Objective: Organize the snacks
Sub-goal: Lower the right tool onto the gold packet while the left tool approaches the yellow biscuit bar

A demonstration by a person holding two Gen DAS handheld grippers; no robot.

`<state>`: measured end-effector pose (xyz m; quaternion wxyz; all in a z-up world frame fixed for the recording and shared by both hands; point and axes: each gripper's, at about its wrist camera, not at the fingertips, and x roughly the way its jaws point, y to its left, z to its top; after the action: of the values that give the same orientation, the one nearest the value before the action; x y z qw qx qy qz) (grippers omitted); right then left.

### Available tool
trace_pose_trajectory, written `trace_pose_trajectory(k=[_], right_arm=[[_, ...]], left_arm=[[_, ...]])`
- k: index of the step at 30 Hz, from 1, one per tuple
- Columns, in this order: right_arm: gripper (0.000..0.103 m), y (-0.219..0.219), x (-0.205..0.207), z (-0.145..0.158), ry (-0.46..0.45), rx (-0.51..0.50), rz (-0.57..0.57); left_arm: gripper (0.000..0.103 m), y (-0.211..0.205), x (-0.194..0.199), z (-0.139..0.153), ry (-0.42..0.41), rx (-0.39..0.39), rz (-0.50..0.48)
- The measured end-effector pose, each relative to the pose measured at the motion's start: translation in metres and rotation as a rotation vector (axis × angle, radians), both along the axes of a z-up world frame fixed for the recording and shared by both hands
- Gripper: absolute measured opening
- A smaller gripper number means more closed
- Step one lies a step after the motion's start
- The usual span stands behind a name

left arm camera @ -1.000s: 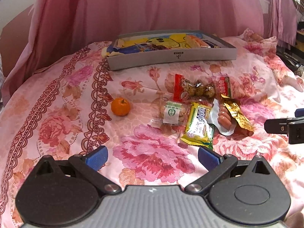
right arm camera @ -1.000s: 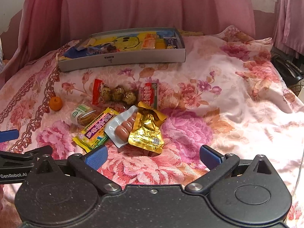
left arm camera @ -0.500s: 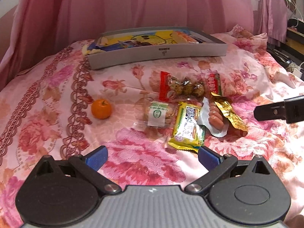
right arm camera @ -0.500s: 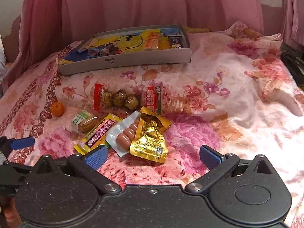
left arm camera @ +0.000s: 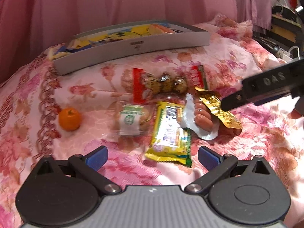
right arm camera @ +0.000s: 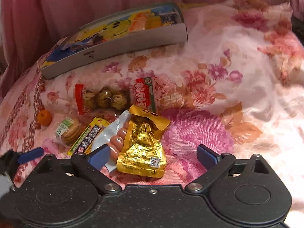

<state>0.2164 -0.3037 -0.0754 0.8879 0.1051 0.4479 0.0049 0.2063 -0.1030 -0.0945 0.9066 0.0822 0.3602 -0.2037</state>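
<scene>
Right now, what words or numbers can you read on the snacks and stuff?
"DAS": raised letters on the right gripper's finger.
Gold packet: a QR code; print too small.
Yellow-green wrapper: print blurred.
Red packet: characters too blurred.
Grey box: front mark too small.

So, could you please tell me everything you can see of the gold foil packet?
The gold foil packet is a shiny, crinkled pouch with dark print and a small QR code near its lower corner. Its top flap is folded over. It lies flat on the floral bedspread, rightmost in the snack pile, its left edge overlapping the sausage pack. The open right gripper hangs just over its near end, not touching that I can see.
</scene>
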Motion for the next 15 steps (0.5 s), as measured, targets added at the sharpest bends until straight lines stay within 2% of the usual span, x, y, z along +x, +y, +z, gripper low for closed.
trace_pose_trajectory(k=[3,9,13,15], right_arm=[[0.09,-0.003,0.007,-0.006,0.009,0.036,-0.016],[0.08,-0.005,0.02,-0.02,0.032,0.076,-0.031],[0.069,-0.008,0.025,-0.027,0.041,0.112,-0.048],[0.062,-0.008,0.025,-0.027,0.037,0.126,-0.049]], left_arm=[[0.103,-0.007,0.005,-0.003,0.011,0.009,-0.045],[0.103,-0.02,0.009,-0.007,-0.035,0.072,-0.083],[0.102,-0.022,0.012,-0.006,-0.044,0.065,-0.083],[0.099,-0.021,0.013,-0.005,-0.038,0.055,-0.08]])
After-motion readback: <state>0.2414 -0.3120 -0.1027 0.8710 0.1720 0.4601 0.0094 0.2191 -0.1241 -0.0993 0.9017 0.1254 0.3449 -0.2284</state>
